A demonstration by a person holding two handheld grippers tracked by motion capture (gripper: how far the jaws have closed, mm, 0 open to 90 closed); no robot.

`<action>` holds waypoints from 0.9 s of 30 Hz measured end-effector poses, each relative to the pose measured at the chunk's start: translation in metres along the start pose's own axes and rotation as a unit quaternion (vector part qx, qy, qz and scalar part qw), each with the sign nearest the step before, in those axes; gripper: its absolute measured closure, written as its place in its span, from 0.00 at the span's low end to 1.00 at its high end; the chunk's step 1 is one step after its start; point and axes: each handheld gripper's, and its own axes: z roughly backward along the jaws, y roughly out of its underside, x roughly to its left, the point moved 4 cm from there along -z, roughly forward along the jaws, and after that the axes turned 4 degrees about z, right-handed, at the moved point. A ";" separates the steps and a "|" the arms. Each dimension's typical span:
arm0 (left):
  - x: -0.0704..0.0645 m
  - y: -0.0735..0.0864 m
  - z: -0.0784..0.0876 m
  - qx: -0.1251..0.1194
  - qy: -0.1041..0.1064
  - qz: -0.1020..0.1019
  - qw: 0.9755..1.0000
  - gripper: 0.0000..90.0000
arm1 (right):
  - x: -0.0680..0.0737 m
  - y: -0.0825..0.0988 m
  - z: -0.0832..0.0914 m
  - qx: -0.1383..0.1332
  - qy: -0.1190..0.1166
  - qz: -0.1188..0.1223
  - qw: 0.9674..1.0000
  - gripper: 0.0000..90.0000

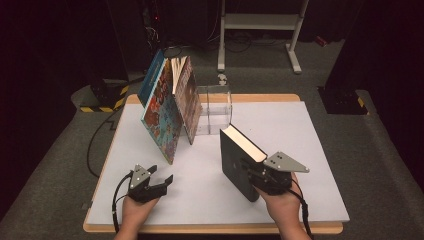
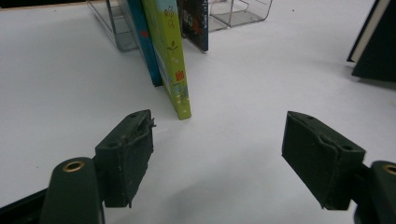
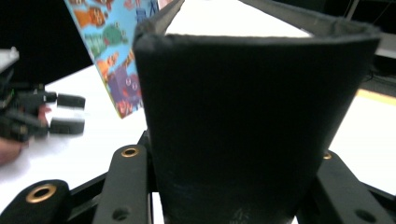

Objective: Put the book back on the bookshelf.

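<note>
Progress: right gripper (image 1: 256, 176) clamps black book (image 1: 239, 161), upright, unshelved | left gripper (image 1: 161, 183) spread, empty | clear rack (image 1: 215, 110) well beyond, leaning books (image 1: 170, 107) beside it

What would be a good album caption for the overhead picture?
Right gripper clamps a thick black book upright on the white table, left gripper resting open near leaning picture books.

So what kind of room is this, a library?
More likely a dark lab or studio set up for recording: a white table with picture books leaning by a clear plastic book stand, black equipment with hazard-striped bases, and cables on grey carpet.
</note>
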 end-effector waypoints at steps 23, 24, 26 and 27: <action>0.003 0.000 0.000 -0.001 0.009 0.013 1.000 0.28 | -0.042 -0.076 -0.137 -0.019 0.110 -0.023 0.993 0.60; 0.002 0.000 0.000 -0.002 0.007 0.011 1.000 0.28 | -0.044 -0.078 -0.143 -0.020 0.115 -0.023 0.993 0.60; 0.002 0.000 0.000 -0.002 0.007 0.010 1.000 0.28 | -0.046 -0.079 -0.148 -0.020 0.118 -0.023 0.993 0.60; 0.002 0.000 0.000 -0.003 0.007 0.009 1.000 0.28 | -0.048 -0.080 -0.152 -0.021 0.122 -0.025 0.992 0.60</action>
